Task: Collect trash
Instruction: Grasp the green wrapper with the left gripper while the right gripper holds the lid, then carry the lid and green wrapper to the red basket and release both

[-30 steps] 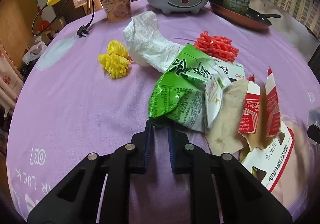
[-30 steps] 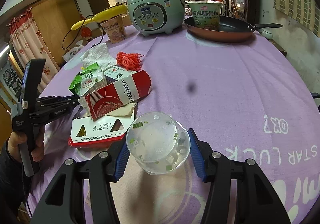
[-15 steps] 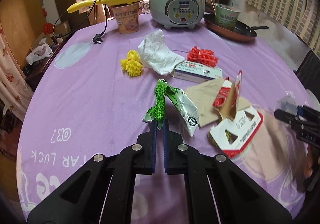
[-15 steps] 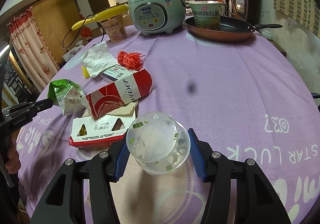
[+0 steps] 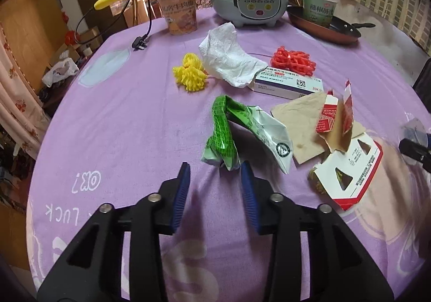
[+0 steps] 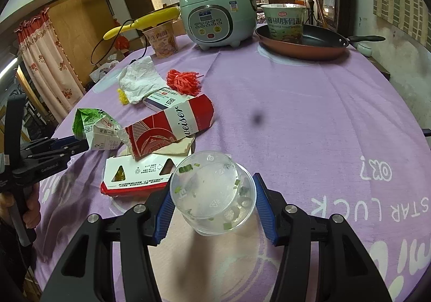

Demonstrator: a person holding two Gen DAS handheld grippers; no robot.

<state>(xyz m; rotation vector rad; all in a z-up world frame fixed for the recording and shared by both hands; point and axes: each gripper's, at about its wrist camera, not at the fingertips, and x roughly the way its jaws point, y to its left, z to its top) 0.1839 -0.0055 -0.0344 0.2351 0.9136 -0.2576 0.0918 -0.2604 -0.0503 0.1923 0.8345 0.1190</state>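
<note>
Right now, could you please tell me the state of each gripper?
Left gripper: jaws opening, crumpled green snack wrapper just beyond the tips, not pinched.
Right gripper: closed on the clear plastic cup.

Soft indoor light is falling evenly on the purple counter, casting faint shadows. Fisheye distortion is bending both views toward black corners. A dark speck is smudging the right view.
</note>
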